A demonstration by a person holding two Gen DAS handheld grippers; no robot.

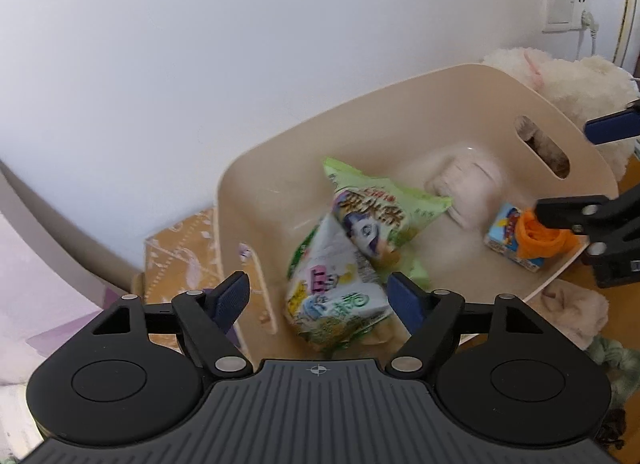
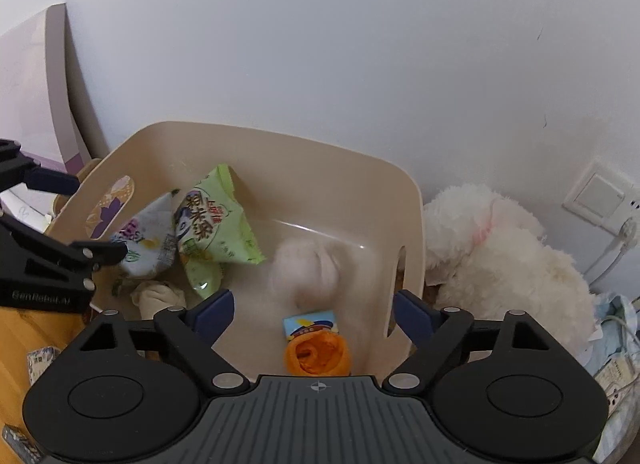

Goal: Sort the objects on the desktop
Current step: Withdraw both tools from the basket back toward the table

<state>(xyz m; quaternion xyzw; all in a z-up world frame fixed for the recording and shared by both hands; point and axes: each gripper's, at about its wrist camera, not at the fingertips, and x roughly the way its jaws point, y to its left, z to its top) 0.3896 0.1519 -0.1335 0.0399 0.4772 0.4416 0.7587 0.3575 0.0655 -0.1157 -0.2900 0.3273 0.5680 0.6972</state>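
Note:
A beige plastic bin [image 1: 280, 152] [image 2: 320, 160] holds two green snack bags [image 1: 372, 216] [image 2: 212, 224], a second pale bag [image 1: 332, 304] [image 2: 146, 240], a blurred pale rolled sock [image 1: 468, 188] [image 2: 308, 268], a small blue carton [image 1: 504, 236] [image 2: 310, 324] and an orange rolled cloth [image 1: 538, 240] [image 2: 316, 354]. My left gripper [image 1: 318, 300] is open and empty above the bin's left side. My right gripper [image 2: 314, 316] is open and empty above the bin's right side; the blurred sock lies in the bin below it.
A white plush toy [image 2: 500, 256] [image 1: 560, 84] sits right of the bin against the wall. A wall socket [image 1: 566, 8] [image 2: 600, 200] with a cable is behind it. A beige cloth [image 1: 576, 316] lies on the wooden desk. A cardboard box [image 1: 180, 248] stands left of the bin.

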